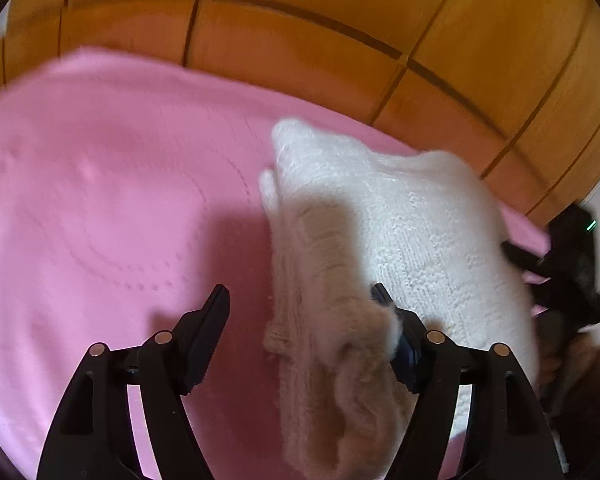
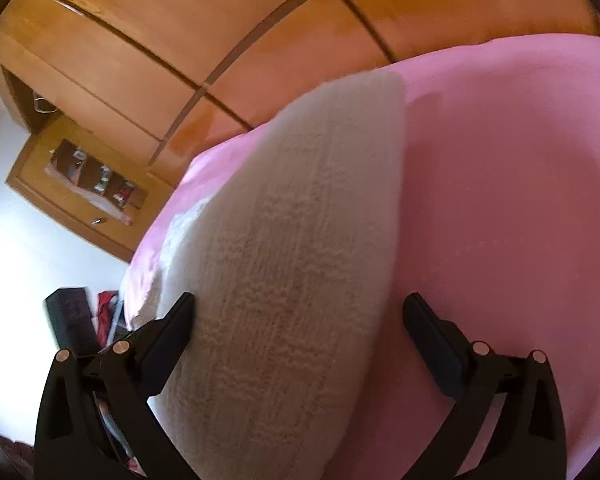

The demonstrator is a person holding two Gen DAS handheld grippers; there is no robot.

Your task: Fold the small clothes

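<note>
A white knitted garment [image 1: 400,216] lies folded on the pink bedspread [image 1: 100,200]. My left gripper [image 1: 300,296] straddles the garment's near left edge. Its left finger is well clear over the bedspread, and a fluffy corner of the knit rests against its right finger [image 1: 384,300]. Neither pad presses, so it is open. In the right wrist view the same garment [image 2: 292,220] runs up between the wide-open fingers of my right gripper [image 2: 300,300], brushing the left finger [image 2: 180,312]. The right finger stands apart over the bedspread [image 2: 500,200]. The right gripper [image 1: 532,276] shows dark and blurred at the garment's right side.
A wooden wardrobe [image 1: 300,20] stands right behind the bed; it also fills the top of the right wrist view [image 2: 140,40]. A wooden door with a hanging organiser [image 2: 96,184] is at the left. A dark box [image 2: 68,320] and red cloth [image 2: 106,304] lie on the floor beside the bed.
</note>
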